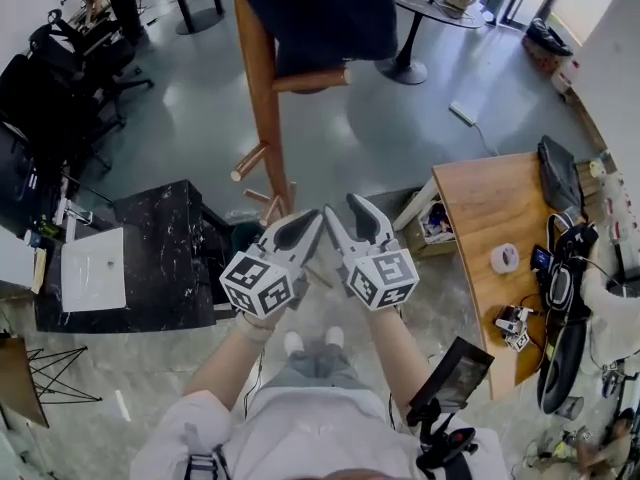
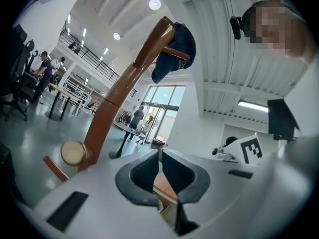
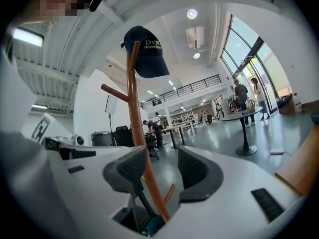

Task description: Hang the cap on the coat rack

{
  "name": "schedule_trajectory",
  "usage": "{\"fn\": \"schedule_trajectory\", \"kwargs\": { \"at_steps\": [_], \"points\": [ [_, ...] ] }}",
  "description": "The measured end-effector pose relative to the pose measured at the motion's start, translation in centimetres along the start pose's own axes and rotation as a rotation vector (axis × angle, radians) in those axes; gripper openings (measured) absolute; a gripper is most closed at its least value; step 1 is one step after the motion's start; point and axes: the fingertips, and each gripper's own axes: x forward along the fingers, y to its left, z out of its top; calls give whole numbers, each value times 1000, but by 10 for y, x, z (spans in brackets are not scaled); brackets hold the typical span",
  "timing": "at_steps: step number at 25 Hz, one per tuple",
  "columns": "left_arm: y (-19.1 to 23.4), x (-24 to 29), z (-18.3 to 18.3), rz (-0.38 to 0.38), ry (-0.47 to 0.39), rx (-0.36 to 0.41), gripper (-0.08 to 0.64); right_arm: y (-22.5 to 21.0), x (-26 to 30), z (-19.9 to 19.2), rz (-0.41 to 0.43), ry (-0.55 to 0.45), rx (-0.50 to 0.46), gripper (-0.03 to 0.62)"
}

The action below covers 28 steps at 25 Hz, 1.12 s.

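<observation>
- The cap [image 1: 320, 13], dark navy with pale lettering on the front, is seen hung at the very top of the coat rack [image 1: 262, 98], over an upper peg and the tip of the pole.
- The coat rack is a brown wooden pole with short pegs, tilted in the head view and stood on the grey floor [image 1: 200, 128].
- The left gripper [image 1: 318, 215] is held low in front of the person, below the cap and well apart from it.
- In the left gripper view its jaws are seen closed, tips meeting, with nothing gripped; the cap [image 2: 174, 49] is shown high above the left gripper [image 2: 159, 153].
- The right gripper [image 1: 338, 206] is held just beside the left one, the two nearly touching at the front.
- In the right gripper view the jaws of the right gripper [image 3: 162, 161] stand apart and hold nothing; the rack's pole [image 3: 135, 103] is seen through the gap, further off, with the cap [image 3: 147, 51] on top of it.
- A black counter [image 1: 160, 228] carrying a white sheet [image 1: 92, 268] is seen at the person's left.
- A wooden counter [image 1: 485, 208] with a roll of tape [image 1: 505, 258] is seen at the right.
- A round table [image 1: 435, 3] stands beyond the rack.
</observation>
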Motion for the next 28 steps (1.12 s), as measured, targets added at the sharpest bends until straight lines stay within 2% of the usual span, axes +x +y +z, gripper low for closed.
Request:
{"fn": "schedule_trajectory", "kwargs": {
  "at_steps": [7,12,20,28],
  "points": [
    [-6,11,-23,-38,29,-45,9,-15,-15,-17,-39,14,39,178],
    [-23,18,-21,-79,22,-51,9,-24,-30,-8,-61,-5,46,178],
    [-65,18,-2,-167,1,-8,9,-21,-64,25,-79,-64,38,178],
    [-99,0,38,-242,-49,47,9,6,-85,72,-41,-140,-4,176]
  ]
}}
